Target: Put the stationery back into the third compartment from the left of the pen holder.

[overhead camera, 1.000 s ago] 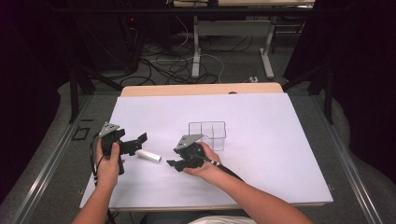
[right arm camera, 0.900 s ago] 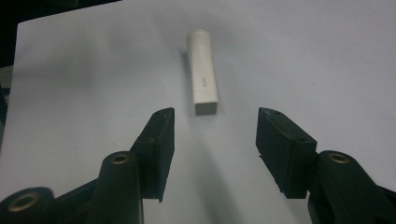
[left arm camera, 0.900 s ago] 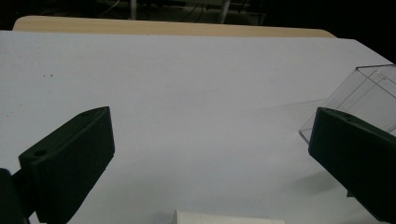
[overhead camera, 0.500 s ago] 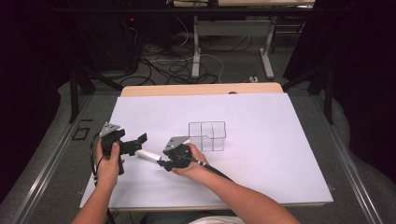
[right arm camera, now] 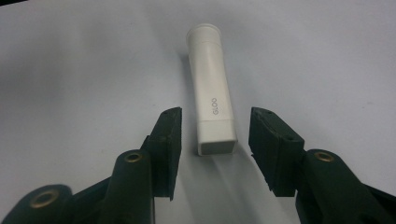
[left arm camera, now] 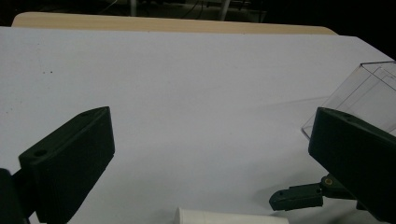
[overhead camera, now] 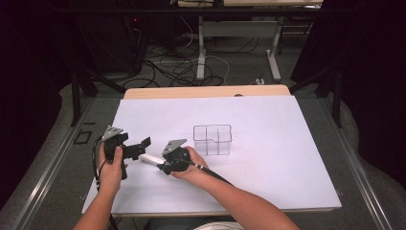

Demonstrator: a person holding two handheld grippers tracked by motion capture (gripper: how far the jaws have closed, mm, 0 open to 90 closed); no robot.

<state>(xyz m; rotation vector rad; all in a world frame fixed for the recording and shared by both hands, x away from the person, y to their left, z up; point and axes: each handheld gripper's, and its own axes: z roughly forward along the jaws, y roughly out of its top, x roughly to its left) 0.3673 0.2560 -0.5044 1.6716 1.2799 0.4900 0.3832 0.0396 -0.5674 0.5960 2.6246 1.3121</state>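
Your right black two-jaw gripper (overhead camera: 160,166) sits low over the white table sheet (overhead camera: 268,158), jaws spread apart on either side of the near end of the small white plastic tube (right arm camera: 212,105), not touching it. Your left black two-jaw gripper (overhead camera: 143,143) is held just beside it, jaws wide apart and holding nothing.

Behind your right hand (overhead camera: 194,163) stands the clear plastic divided box (overhead camera: 212,139), upright on the sheet.

That tube lies flat between your two grippers, its long axis running from one to the other. In the right gripper view its squared, flat end faces your jaws and its round, flanged end points away. It is plain white, widening slightly toward the square end, with small grey lettering near that end.
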